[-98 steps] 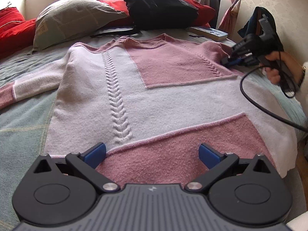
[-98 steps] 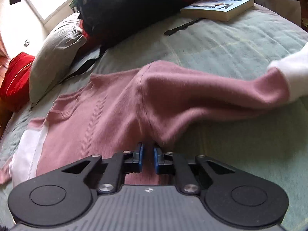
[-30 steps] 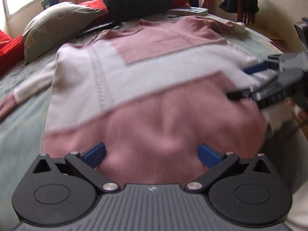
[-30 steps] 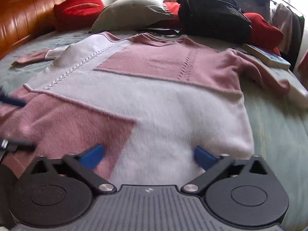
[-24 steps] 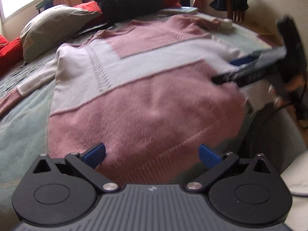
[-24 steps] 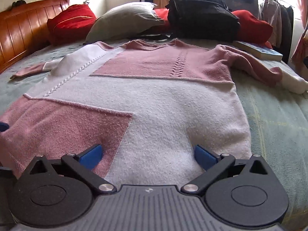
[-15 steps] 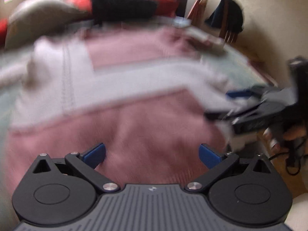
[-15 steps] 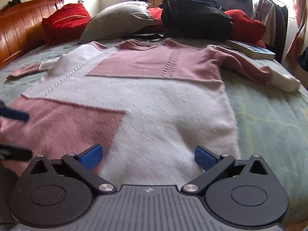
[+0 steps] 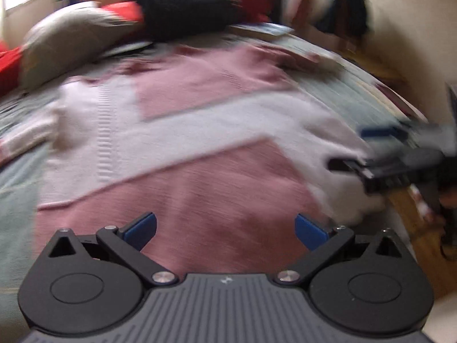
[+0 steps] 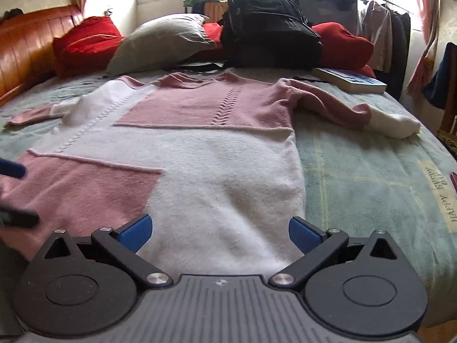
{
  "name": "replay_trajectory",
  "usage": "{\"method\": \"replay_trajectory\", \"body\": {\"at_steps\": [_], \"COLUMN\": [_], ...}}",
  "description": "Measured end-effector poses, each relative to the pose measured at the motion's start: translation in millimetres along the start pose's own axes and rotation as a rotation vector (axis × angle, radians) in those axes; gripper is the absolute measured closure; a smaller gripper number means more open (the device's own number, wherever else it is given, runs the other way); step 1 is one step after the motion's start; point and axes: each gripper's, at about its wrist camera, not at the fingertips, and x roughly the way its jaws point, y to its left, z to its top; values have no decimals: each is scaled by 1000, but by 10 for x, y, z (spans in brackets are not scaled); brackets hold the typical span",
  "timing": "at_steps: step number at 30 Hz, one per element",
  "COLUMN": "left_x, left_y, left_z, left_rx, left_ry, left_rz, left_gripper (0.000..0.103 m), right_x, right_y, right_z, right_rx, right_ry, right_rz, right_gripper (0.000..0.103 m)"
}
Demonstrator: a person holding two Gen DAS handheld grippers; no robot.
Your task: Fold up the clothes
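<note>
Pink-and-white knit sweater is lying flat, front up, on the bed, hem toward both cameras & neckline toward the pillows. One sleeve is stretching out to the right w/ its white cuff resting on the pale green bedspread; the other sleeve is trailing off to the left.

Right tool is hovering just over the white hem area, jaws spread wide, blue pads well apart, gripping nothing. Left tool is sitting over the pink hem block, jaws likewise spread wide w/ nothing btwn them. Left wrist view is heavily motion-blurred, so whether its pads are touching the knit can't be told. In that view the right tool is showing at the right edge by the sweater's white corner, a hand behind it, too smeared for detail. In the right wrist view the left tool's blue & black fingertips are poking in at the left edge above the pink block.

Beyond the sweater: grey pillow, red cushion, black backpack & a book near the far right of the bed. Wooden headboard is running along the left.
</note>
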Motion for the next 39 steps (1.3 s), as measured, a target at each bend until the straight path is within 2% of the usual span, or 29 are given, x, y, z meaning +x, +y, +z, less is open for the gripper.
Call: {"method": "replay_trajectory", "body": {"at_steps": [3, 6, 10, 15, 18, 20, 23, 25, 27, 29, 31, 34, 36, 39], "left_x": [46, 122, 91, -126, -258, -357, -439, -468, -508, -564, -621, -706, -759, -849], "left_y": [-318, -535, -590, -586, -527, -482, -416, -398, -376, -319, -252, -144, -73, 43], "left_z": [-159, -295, -203, -7, 57, 54, 7, -10, -34, -74, -116, -205, -276, -393], "left_rx": [125, 206, 146, 90, 54, 34, 25, 34, 41, 26, 4, -23, -42, -58], "left_ry": [33, 51, 24, -35, -69, -97, -128, -145, -172, -202, -227, -252, -261, -289], "left_rz": [-46, -2, -2, 26, 42, 45, 33, 31, 20, -12, -36, -48, -47, -48], "left_gripper": [1, 1, 1, 1, 1, 1, 1, 1, 1, 1, 1, 1, 1, 1], "right_x": [-172, -322, -382, -137, 74, 17, -163, -184, -147, -62, 22, 137, 138, -222], "right_y": [-83, -212, -339, -316, -173, -31, 109, 188, 233, 306, 438, 580, 583, 561], "right_z": [-111, -246, -352, -296, -374, -471, -583, -627, -677, -725, -776, -809, -784, -678], "right_rx": [21, 65, 88, 55, -11, -83, -141, -159, -135, -108, -130, -137, -95, -85], "right_ry": [-12, -16, -19, -19, 76, 75, 62, 101, 144, 190, 200, 159, 129, 8], "right_rz": [14, 11, 14, -10, -46, -60, -12, 38, 125, 197, 244, 259, 240, 240], "right_gripper": [0, 0, 0, 0, 0, 0, 0, 0, 0, 0, 0, 0, 1, 2]}}
